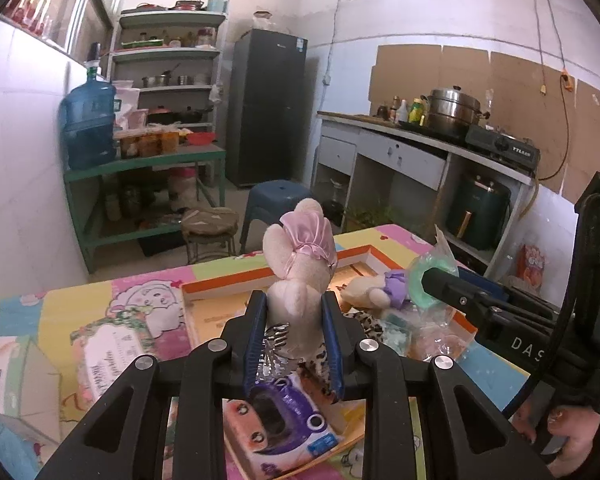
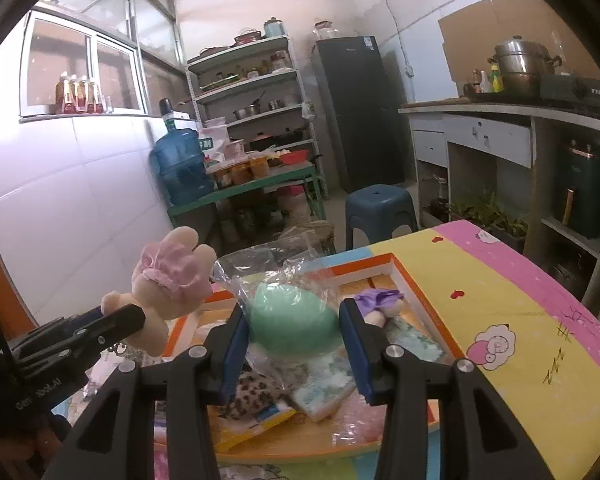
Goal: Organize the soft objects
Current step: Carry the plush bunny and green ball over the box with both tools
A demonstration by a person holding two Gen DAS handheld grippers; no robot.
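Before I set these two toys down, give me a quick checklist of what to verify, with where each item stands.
1. Left gripper clamped on the plush bunny: ok, both pads press its body.
2. Right gripper holding the bagged green soft toy: ok, it sits between the pads.
3. The two grippers apart: ok, a gap shows between them.
4. Free space in the orange-rimmed tray: not ok, the purple-dressed plush, the leopard-print pouch and packets crowd it.
5. Loose plastic bag free of the fingers: cannot tell.
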